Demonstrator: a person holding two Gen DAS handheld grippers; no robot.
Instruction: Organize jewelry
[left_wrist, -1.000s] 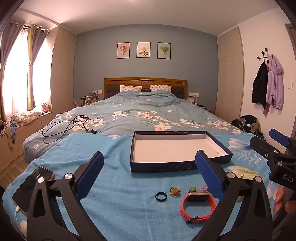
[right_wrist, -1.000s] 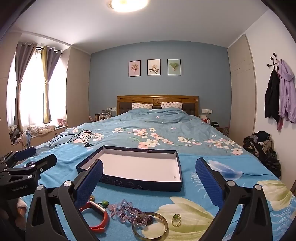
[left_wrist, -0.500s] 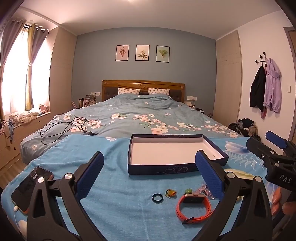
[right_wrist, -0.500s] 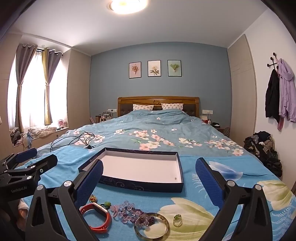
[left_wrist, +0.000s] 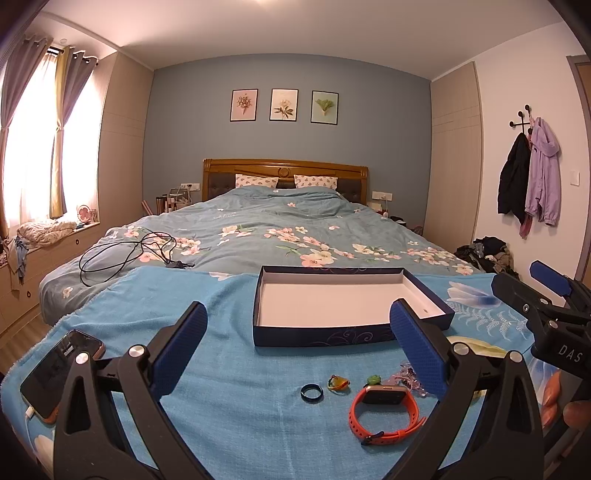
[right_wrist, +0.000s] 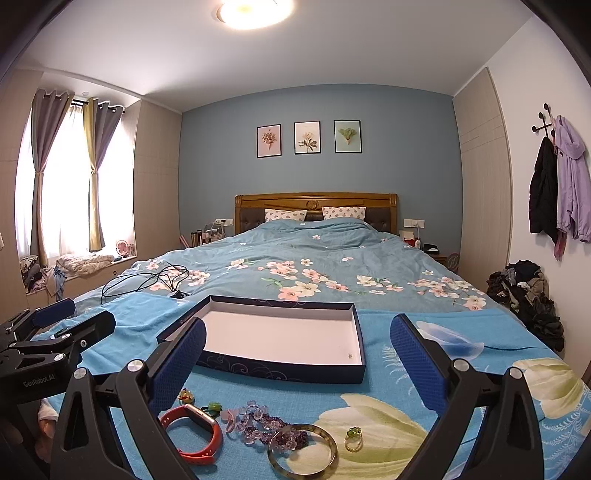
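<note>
left gripper (left_wrist: 299, 345) fingers wide, empty | right gripper (right_wrist: 299, 352) same | jewelry loose below fingertips, box (right_wrist: 273, 338) ahead, ready for sorting

Open navy box (right_wrist: 280, 369) (white inside), rings, bangle (right_wrist: 302, 448), orange watch (left_wrist: 384, 410) in front.

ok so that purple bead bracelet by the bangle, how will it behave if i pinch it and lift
The bead bracelet lies in a loose heap, so it will probably sag and dangle. Its glossy round beads may slip between the pads. It overlaps the bangle, so lifting might drag that along.
</note>
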